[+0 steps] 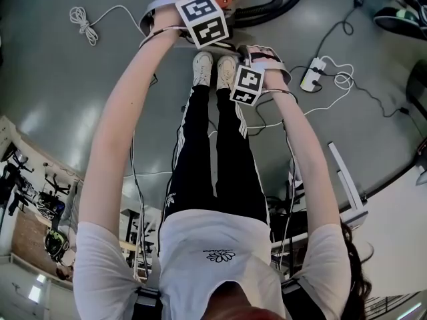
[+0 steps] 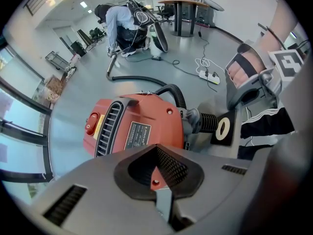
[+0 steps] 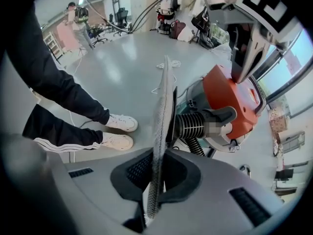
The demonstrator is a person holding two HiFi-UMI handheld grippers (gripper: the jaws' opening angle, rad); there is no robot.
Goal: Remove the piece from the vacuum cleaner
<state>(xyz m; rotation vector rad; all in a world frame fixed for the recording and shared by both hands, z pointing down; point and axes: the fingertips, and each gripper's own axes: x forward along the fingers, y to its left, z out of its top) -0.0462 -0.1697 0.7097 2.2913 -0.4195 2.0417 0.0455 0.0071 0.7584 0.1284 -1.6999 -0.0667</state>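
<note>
While the person leans over the grey floor (image 1: 80, 99), both tongs work at the orange-red vacuum cleaner (image 2: 137, 126), which sits on that floor just ahead of the person's white shoes (image 3: 120, 123).

Left tongs (image 2: 156, 177): closed, with a small red bit of the vacuum cleaner's body pinched between the pads. From the right gripper view, they come down onto the top of the machine.

Right tongs (image 3: 155, 180): closed on the piece (image 3: 163, 111), a thin flat plate. It shows edge-on here, upright, with a grey meshed face. From the left gripper view, it reads as a black square with a pale ring in its middle.

The piece sits at the end of the ribbed black cuff (image 3: 191, 126) on the side of the vacuum cleaner. It is right up against the cuff; whether they touch cannot be told.

A black corrugated hose (image 2: 177, 93) leaves the machine near that cuff and runs off across the floor. A white power strip (image 2: 208, 75) with loose cable lies farther out, well apart from the machine
</note>
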